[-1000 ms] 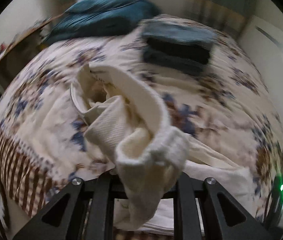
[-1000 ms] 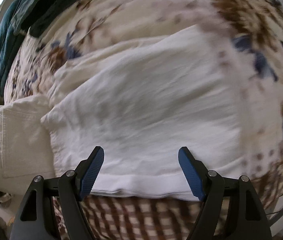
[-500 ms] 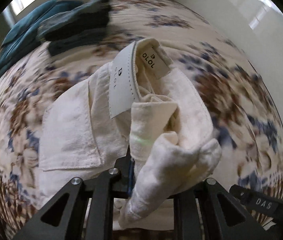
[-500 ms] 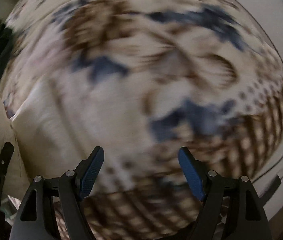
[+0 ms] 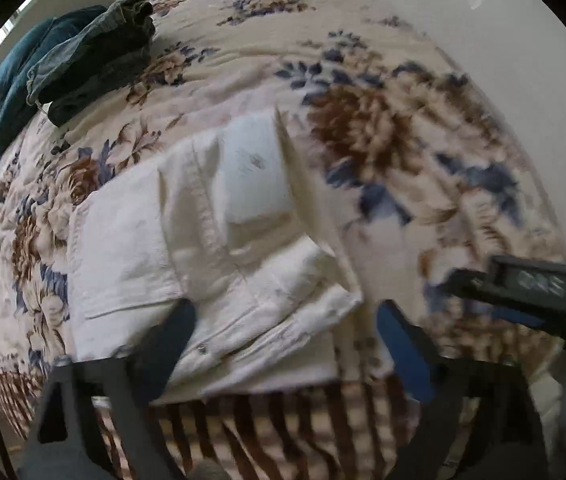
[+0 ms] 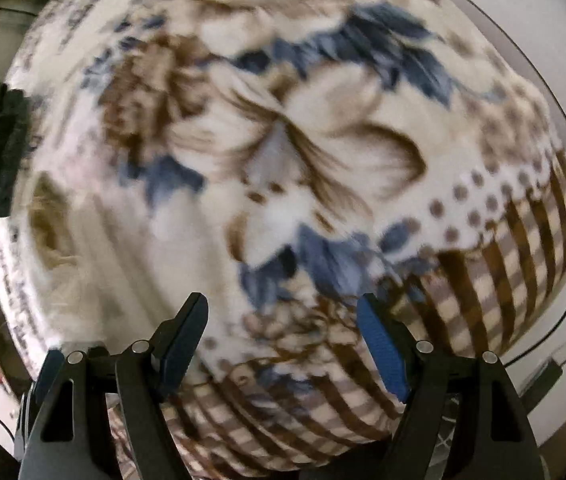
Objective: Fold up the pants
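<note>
Cream twill pants (image 5: 219, 248), folded, rumpled, on plush floral blanket (image 5: 383, 128)

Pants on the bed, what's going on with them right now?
A person with a gripper in each hand is folding the white pants on the floral bedspread. The left gripper has its jaws opening above the waist end, with the cloth lying under them, not pinched. The right gripper is open over bare bedspread, holding nothing. Dark folded clothes lie further back.

Left gripper (image 5: 287, 344) angled steeply down, jaws opening, nothing pinched. Right gripper (image 6: 283, 344) angled down, jaws apart, empty.
</note>
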### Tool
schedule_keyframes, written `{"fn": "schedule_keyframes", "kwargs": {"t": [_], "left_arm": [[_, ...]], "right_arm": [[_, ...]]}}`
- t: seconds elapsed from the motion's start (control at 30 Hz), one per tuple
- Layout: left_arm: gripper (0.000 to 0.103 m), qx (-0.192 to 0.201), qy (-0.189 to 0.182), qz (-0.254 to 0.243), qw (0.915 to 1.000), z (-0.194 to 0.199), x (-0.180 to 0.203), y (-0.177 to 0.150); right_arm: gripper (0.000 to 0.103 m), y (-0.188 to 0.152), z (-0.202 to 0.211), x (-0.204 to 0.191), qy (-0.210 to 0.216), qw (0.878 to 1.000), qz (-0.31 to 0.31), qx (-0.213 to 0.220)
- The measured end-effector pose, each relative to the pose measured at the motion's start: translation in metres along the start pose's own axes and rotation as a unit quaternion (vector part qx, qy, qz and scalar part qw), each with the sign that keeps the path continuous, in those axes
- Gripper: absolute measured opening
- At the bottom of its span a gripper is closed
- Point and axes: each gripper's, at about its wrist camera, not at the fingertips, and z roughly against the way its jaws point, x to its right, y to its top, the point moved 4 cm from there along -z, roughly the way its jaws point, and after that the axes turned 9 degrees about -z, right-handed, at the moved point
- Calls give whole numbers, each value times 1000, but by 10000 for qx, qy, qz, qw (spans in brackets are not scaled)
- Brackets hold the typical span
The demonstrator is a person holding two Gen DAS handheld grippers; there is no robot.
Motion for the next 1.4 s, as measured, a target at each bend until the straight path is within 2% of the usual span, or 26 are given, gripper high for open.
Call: {"fn": "schedule_keyframes", "kwargs": {"t": [0.1, 0.13, 0.23, 0.33, 0.4, 0.47, 0.5, 0.53, 0.6, 0.63, 0.7, 0.73, 0.8, 0.83, 0.87, 0.93, 1.03, 1.13, 1.17, 1.2, 1.23, 1.3, 1.4], "left_arm": [[95, 116, -145, 310, 9993, 26, -31, -1], [95, 166, -178, 543, 9982, 35, -55, -2], [95, 150, -75, 1177, 9929, 36, -121, -8], [95, -276, 263, 1796, 9830, 3, -189, -28], [95, -554, 381, 2051, 9764, -21, -214, -42], [95, -782, 301, 2245, 9709, -43, -228, -55], [95, -882, 311, 2313, 9684, -52, -232, -62], [95, -940, 294, 2344, 9671, -58, -234, -66], [95, -1032, 217, 2411, 9648, -67, -235, -73], [95, -1044, 189, 2433, 9641, -70, -234, -76], [95, -1133, 194, 2430, 9632, -78, -230, -82], [95, -1173, 180, 2448, 9623, -81, -228, -85], [95, -1239, 146, 2484, 9606, -86, -227, -89], [95, -1246, 107, 2523, 9595, -88, -226, -92], [95, -1241, 96, 2544, 9591, -88, -225, -93], [95, -1251, 72, 2565, 9584, -89, -225, -95], [95, -1278, 101, 2528, 9590, -92, -222, -96], [95, -1278, 120, 2473, 9604, -95, -224, -93], [95, -1279, 109, 2468, 9605, -97, -224, -92], [95, -1279, 95, 2486, 9601, -98, -224, -93], [95, -1286, 58, 2511, 9594, -98, -225, -93], [95, -1292, 43, 2479, 9601, -102, -224, -87], [95, -1281, 66, 2344, 9636, -97, -223, -83]], "right_arm": [[79, 4, 15, -22, 451, 9985, 280, -162], [79, 3, 18, -34, 731, 9961, 391, -306], [79, -1, 17, -64, 1057, 9902, 692, -594], [79, -5, 2, -85, 1327, 9846, 754, -854], [79, -6, 0, -95, 1420, 9830, 823, -823], [79, -11, -3, -102, 1369, 9826, 991, -769], [78, -12, -2, -107, 1347, 9825, 1110, -657], [73, -12, 6, -110, 1257, 9836, 1239, -385], [72, -15, 26, -115, 1143, 9817, 1507, 216], [72, -25, 29, -119, 1156, 9797, 1603, 329], [68, -33, 27, -125, 1054, 9781, 1781, 233], [58, -32, 15, -123, 927, 9809, 1707, -74], [55, -30, 6, -118, 807, 9861, 1427, -283], [48, -30, -1, -113, 796, 9878, 1265, -447], [45, -27, -6, -107, 883, 9889, 1048, -570], [42, -24, -8, -99, 915, 9890, 1001, -594], [42, -31, 1, -104, 1007, 9840, 1376, -519], [42, -36, -17, -107, 567, 9835, 1577, -683], [41, -33, -21, -103, 637, 9858, 1400, -670], [29, -31, -24, -99, 690, 9876, 1256, -649], [25, -29, -26, -99, 730, 9892, 1124, -602], [18, -30, -13, -96, 814, 9897, 1108, -409], [15, -46, 26, -93, 953, 9881, 1199, -108]]}}
